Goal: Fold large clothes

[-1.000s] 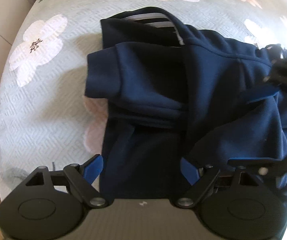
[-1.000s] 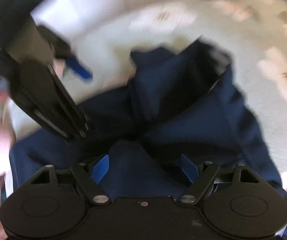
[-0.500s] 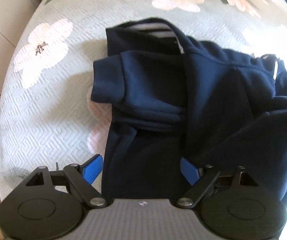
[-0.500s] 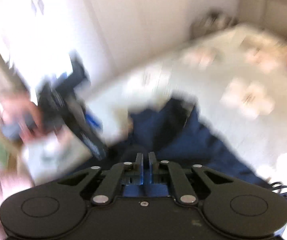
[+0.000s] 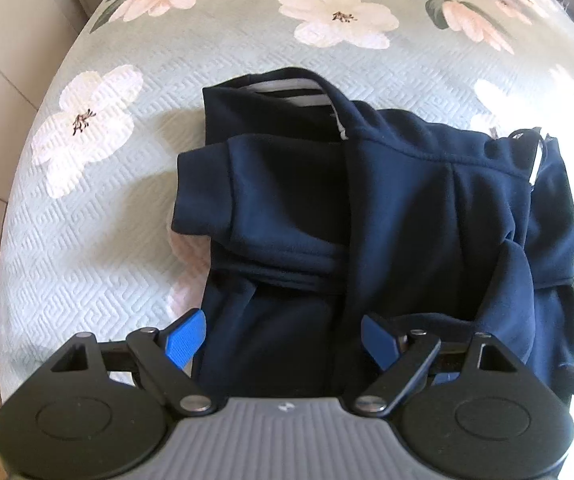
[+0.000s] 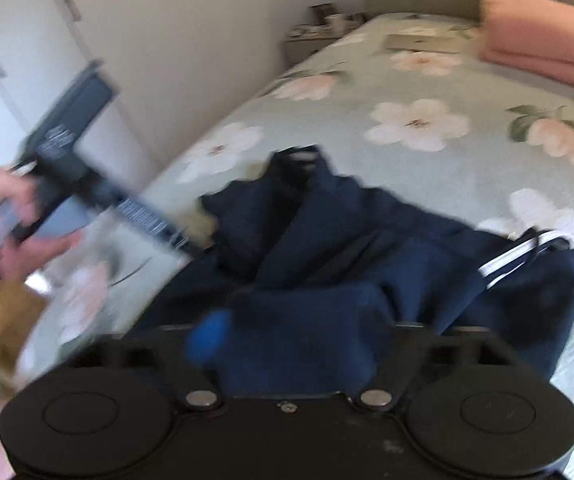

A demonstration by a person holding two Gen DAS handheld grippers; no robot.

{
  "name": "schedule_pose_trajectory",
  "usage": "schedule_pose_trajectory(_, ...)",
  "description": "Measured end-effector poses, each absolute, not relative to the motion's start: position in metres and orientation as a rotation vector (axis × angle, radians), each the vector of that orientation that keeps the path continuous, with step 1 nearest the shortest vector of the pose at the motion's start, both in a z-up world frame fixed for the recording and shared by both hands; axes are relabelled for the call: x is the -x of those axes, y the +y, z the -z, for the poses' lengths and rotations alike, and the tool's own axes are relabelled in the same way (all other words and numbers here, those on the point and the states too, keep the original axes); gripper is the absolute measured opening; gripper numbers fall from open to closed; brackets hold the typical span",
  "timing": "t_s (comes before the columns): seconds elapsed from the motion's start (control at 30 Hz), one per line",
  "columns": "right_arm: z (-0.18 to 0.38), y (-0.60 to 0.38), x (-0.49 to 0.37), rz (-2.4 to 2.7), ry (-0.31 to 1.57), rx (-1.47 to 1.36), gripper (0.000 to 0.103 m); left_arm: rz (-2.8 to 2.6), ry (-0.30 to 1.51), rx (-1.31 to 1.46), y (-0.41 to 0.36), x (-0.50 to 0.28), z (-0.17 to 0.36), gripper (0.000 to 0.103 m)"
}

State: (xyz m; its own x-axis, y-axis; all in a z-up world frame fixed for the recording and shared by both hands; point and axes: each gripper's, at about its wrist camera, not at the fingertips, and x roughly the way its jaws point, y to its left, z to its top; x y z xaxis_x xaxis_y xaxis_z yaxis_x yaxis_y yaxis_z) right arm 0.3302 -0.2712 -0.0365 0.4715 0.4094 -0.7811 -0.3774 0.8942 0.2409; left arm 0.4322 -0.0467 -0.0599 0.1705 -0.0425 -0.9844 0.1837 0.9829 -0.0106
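A navy sweatshirt [image 5: 387, 216] lies partly folded on a floral bedspread [image 5: 99, 208]. The left gripper [image 5: 283, 338] points straight down above its near hem, jaws wide, holding nothing. The right gripper [image 6: 299, 332], blurred, has just been opening; its jaws stand wide over the sweatshirt's near edge, gripping nothing.
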Motion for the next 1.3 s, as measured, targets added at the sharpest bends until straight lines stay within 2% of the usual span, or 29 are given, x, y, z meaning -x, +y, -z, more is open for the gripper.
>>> schedule_pose_trajectory(0.1, 0.044, -0.245, -0.348, -0.485, 1.019, 0.045, 0.097, 0.146, 1.392, -0.110, -0.042, -0.434, 0.061, 0.087)
schedule_pose_trajectory(0.23, 0.066, -0.189, -0.353, -0.671, 1.006, 0.341, 0.097, 0.129, 1.393, -0.105, -0.034, -0.438, 0.063, 0.087)
schedule_pose_trajectory(0.33, 0.085, -0.163, -0.363, -0.768, 1.067, 0.539, 0.095, 0.123, 1.393, -0.102, -0.029, -0.440, 0.063, 0.087)
schedule_pose_trajectory(0.37, 0.091, -0.159, -0.367, -0.780, 1.094, 0.558, 0.086, 0.121, 1.392, -0.103, -0.027, -0.441, 0.064, 0.087)
schedule_pose_trajectory(0.4, 0.097, -0.157, -0.369, -0.779, 1.117, 0.572, 0.054, 0.119, 1.393, -0.103, -0.025, -0.441, 0.064, 0.087)
schedule_pose_trajectory(0.43, 0.103, -0.156, -0.371, -0.784, 1.134, 0.582, 0.028, 0.115, 1.395, -0.101, -0.024, -0.442, 0.064, 0.087)
schedule_pose_trajectory(0.47, 0.107, -0.156, -0.369, -0.764, 1.118, 0.589, 0.009, 0.110, 1.399, -0.097, -0.022, -0.442, 0.065, 0.087)
schedule_pose_trajectory(0.6, 0.094, -0.169, -0.355, -0.732, 1.032, 0.520, 0.008, 0.108, 1.397, -0.078, -0.016, -0.442, 0.064, 0.087)
schedule_pose_trajectory(0.8, 0.008, -0.215, -0.327, -0.597, 0.636, 0.315, 0.008, 0.093, 1.391, -0.033, -0.009, -0.447, 0.061, 0.087)
schedule_pose_trajectory(0.87, -0.004, -0.228, -0.305, -0.607, 0.576, 0.275, 0.008, 0.092, 1.374, -0.045, -0.010, -0.447, 0.055, 0.087)
schedule_pose_trajectory(1.0, 0.038, -0.239, -0.263, -0.715, 0.812, 0.256, 0.008, 0.096, 1.355, -0.018, -0.013, -0.447, 0.048, 0.087)
schedule_pose_trajectory(1.13, 0.114, -0.228, -0.217, -0.745, 1.047, 0.432, 0.011, 0.122, 1.360, 0.003, -0.024, -0.444, 0.053, 0.087)
schedule_pose_trajectory(1.27, 0.119, -0.244, -0.240, -0.671, 1.156, 0.238, 0.012, 0.161, 1.407, 0.001, -0.047, -0.436, 0.078, 0.087)
schedule_pose_trajectory(1.3, 0.113, -0.249, -0.249, -0.683, 1.194, 0.168, 0.018, 0.175, 1.424, 0.004, -0.053, -0.434, 0.085, 0.087)
